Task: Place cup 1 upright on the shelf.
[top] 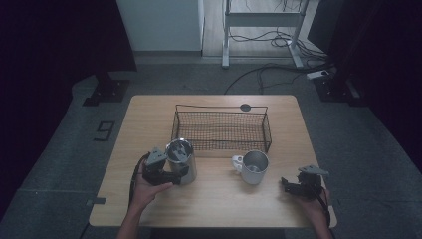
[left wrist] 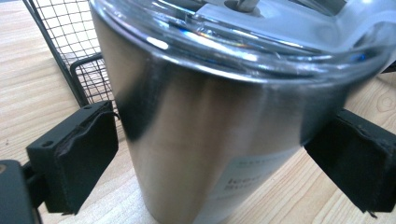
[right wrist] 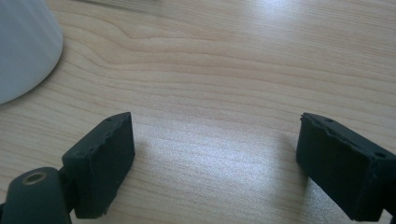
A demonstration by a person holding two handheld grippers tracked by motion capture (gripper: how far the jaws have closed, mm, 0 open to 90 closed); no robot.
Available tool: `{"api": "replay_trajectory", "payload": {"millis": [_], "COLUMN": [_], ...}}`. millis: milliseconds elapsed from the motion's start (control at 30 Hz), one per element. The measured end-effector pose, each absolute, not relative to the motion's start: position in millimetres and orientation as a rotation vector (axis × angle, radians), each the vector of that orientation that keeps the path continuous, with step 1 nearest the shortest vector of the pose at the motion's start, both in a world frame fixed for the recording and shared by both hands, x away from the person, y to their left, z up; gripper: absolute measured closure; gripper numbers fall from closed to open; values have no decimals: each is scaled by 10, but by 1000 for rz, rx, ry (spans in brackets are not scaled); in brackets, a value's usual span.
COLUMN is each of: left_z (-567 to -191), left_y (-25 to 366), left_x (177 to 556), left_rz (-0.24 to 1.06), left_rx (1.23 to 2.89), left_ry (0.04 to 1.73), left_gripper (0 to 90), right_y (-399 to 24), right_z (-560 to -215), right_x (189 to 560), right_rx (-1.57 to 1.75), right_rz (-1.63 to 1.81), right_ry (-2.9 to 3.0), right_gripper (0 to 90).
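The steel tumbler (left wrist: 205, 140) stands upright on the table (top: 214, 199), just in front of the wire basket (top: 221, 130). The left hand-held gripper (left wrist: 210, 154) straddles it, pads (left wrist: 84, 149) spread slightly clear. The right hand-held gripper (right wrist: 215, 158) rests spread and empty near the mug (top: 253, 167).

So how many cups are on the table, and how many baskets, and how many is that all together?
Cups: 2, the steel tumbler with a clear lid and the white mug
Baskets: 1, the wire basket
Total: 3
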State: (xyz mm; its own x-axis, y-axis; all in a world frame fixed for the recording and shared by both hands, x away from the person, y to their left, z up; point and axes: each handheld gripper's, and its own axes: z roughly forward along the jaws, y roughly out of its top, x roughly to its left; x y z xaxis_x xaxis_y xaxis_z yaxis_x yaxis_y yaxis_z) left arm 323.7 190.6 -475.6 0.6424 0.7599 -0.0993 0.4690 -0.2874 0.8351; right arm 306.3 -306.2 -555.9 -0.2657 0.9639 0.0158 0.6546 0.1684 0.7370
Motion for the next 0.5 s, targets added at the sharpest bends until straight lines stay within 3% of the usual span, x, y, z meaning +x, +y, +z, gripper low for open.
{"api": "replay_trajectory", "payload": {"millis": [500], "left_z": [-4809], "left_y": [1818], "left_x": [3348], "left_rz": [416], "left_rx": [1923], "left_ry": [938], "left_gripper": [10], "right_y": [-3063], "right_z": [-5559], "right_x": [3062], "right_rx": [1527], "right_rz": [889], "right_ry": [1988], "right_gripper": [116]}}
